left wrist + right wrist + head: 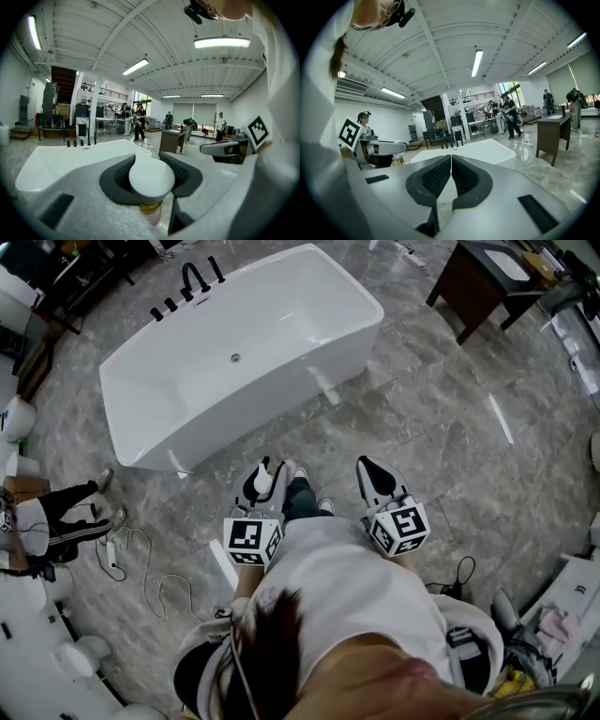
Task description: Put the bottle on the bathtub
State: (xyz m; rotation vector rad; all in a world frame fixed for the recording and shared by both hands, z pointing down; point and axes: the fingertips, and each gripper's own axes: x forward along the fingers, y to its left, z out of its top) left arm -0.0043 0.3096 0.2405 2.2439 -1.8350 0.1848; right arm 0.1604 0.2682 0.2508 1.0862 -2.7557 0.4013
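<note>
My left hand-held gripper [270, 471] had its jaws partway closed on the bottle [151, 177], with the pads pressing on its rounded white top. The right hand-held gripper [367, 467] had its jaws together and nothing between them.

Both were held out in front of the person's body over the grey marble floor [431, 427]. The bathtub [281, 395] lay ahead across a stretch of open floor, its long near rim facing me. Black tap fittings [192, 282] stood at its far left end. A dark wooden cabinet [473, 282] sat well to the right of the tub, and cables [141, 568] trailed on the floor to the left.

In the head view the bottle was only a white patch. The left gripper view showed a gold collar and a pinkish body beneath the top. The gripper views also showed people [139, 124] standing far down the hall.
</note>
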